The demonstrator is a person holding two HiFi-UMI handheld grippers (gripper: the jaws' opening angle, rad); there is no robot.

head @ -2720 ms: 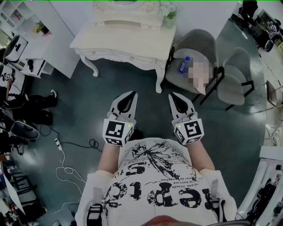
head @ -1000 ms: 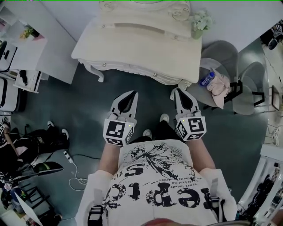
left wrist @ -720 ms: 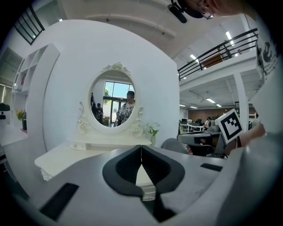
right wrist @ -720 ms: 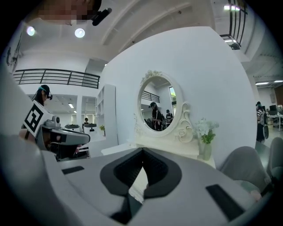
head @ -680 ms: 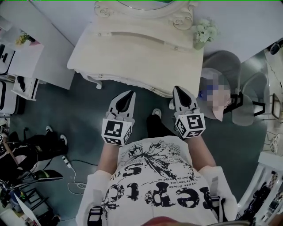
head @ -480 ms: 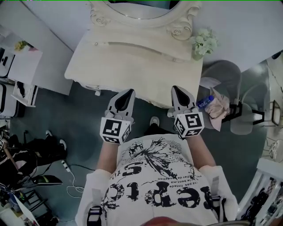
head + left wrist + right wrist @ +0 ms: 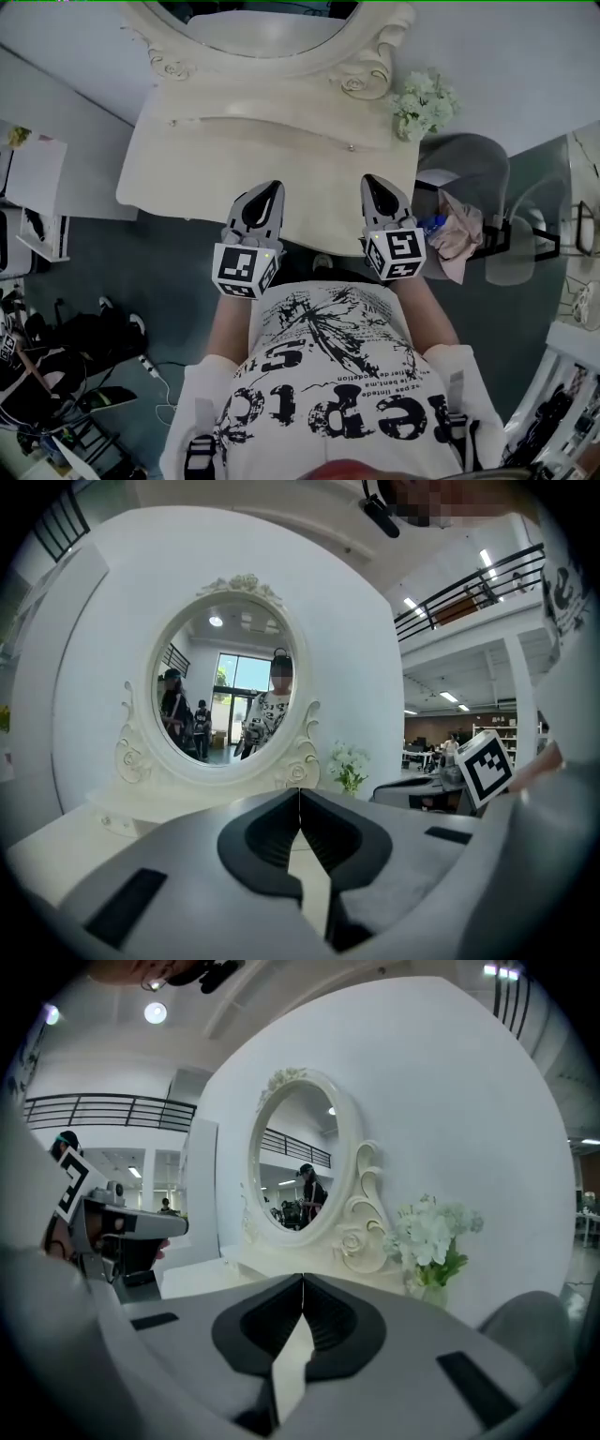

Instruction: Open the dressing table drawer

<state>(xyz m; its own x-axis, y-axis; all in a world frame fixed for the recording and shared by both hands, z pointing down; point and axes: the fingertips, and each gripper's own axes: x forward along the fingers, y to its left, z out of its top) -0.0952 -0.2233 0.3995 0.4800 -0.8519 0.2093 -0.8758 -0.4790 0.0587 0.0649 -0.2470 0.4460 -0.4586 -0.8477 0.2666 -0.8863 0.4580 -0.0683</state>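
Note:
The cream dressing table (image 7: pixel 216 178) with its oval mirror (image 7: pixel 262 23) fills the top of the head view. Its front drawer lies hidden under the tabletop; only two small knobs (image 7: pixel 351 147) show on the raised back shelf. My left gripper (image 7: pixel 273 187) and right gripper (image 7: pixel 367 180) hover side by side over the table's near edge, both shut and holding nothing. The left gripper (image 7: pixel 299 790) looks at the mirror (image 7: pixel 230 700) over the tabletop. Past the right gripper (image 7: pixel 303 1277) I see the mirror (image 7: pixel 295 1162) at a slant.
A vase of white flowers (image 7: pixel 424 101) stands on the table's right end. A grey chair (image 7: pixel 478 178) with a bottle (image 7: pixel 429 223) and a cloth is just right of the table. White cabinets (image 7: pixel 37 178), bags and cables (image 7: pixel 66 328) sit at the left.
The person has walked up to the dressing table, which now looms larger. Both grippers, earlier over the floor, now reach over the table's front edge, still shut.

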